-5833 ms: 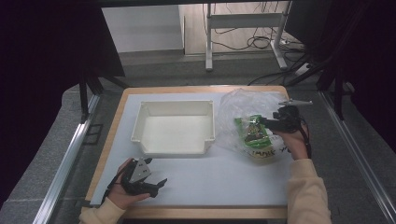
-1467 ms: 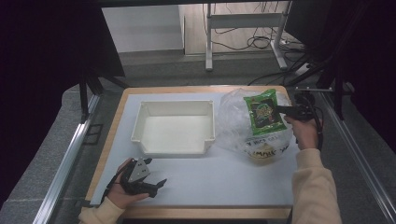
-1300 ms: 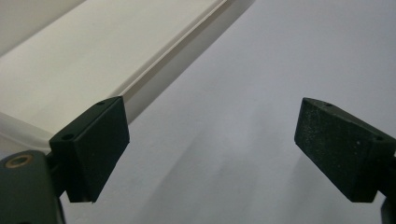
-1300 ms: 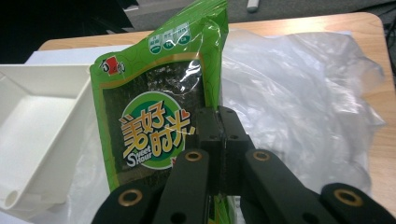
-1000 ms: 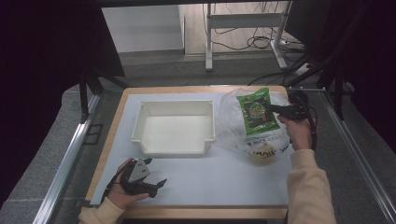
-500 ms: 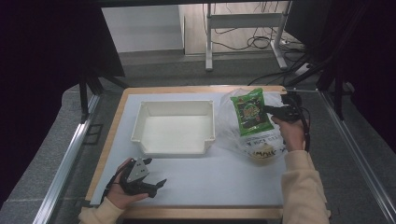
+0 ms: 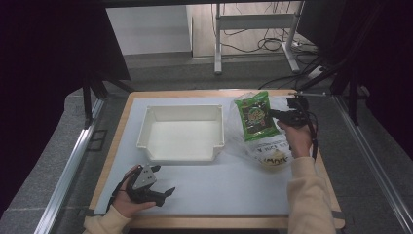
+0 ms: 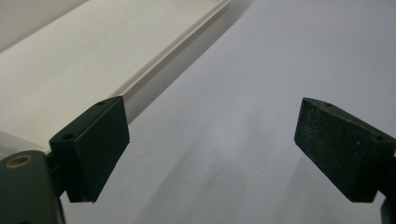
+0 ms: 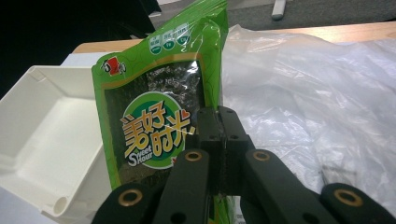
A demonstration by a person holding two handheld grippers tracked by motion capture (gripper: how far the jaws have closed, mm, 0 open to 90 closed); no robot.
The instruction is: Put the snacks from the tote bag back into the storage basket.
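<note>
A green seaweed snack packet (image 7: 254, 116) hangs in the air above the table's right side, just right of the white tray (image 7: 146, 141). My right gripper (image 7: 273, 115) is shut on the packet's right edge. In the right gripper view the jaws meet at the right gripper (image 9: 218, 119), pinching the packet (image 9: 154, 121), with the tray (image 9: 32, 140) below and to the left. My left gripper (image 7: 163, 193) rests open near the table's front left. In the left gripper view the left gripper (image 8: 217, 149) holds nothing between its fingers, and the tray wall (image 8: 70, 84) lies beside it.
A crumpled clear plastic bag (image 7: 243, 146) lies on the white mat right of the tray, with a yellow-labelled packet (image 7: 272, 158) inside it. The same bag (image 9: 308, 88) spreads behind the held packet. Table legs and cables stand beyond the far edge.
The right gripper lifted the green packet out of the plastic bag and carried it left, toward the tray. The left gripper stayed where it was.
</note>
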